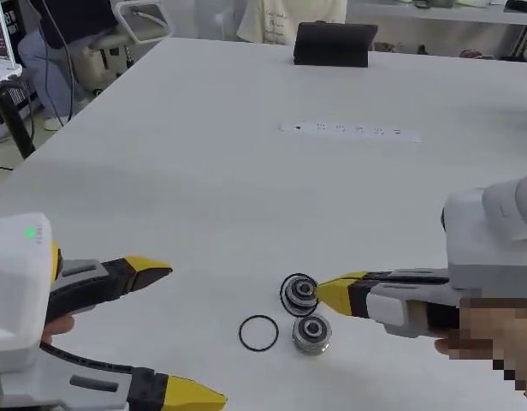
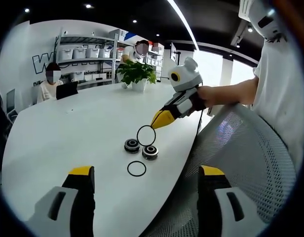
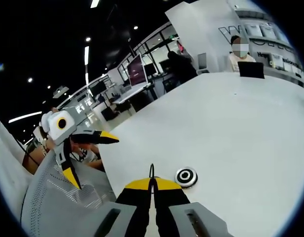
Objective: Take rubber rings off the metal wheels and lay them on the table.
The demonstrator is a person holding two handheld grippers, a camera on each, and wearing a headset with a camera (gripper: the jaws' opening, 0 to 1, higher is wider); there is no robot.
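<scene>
Right gripper: jaws pressed together, pinching a thin black rubber ring. Its own view shows the ring edge-on as a line. The left gripper view shows a full hoop raised clear of the white table, while the head view has it overlapping the rear wheel.

Left gripper: jaws spread wide, nothing between them.

The front wheel stands just beside the rear one. A second ring lies flat near both.

Wall lettering begins "W"; the remainder is unreadable.
</scene>
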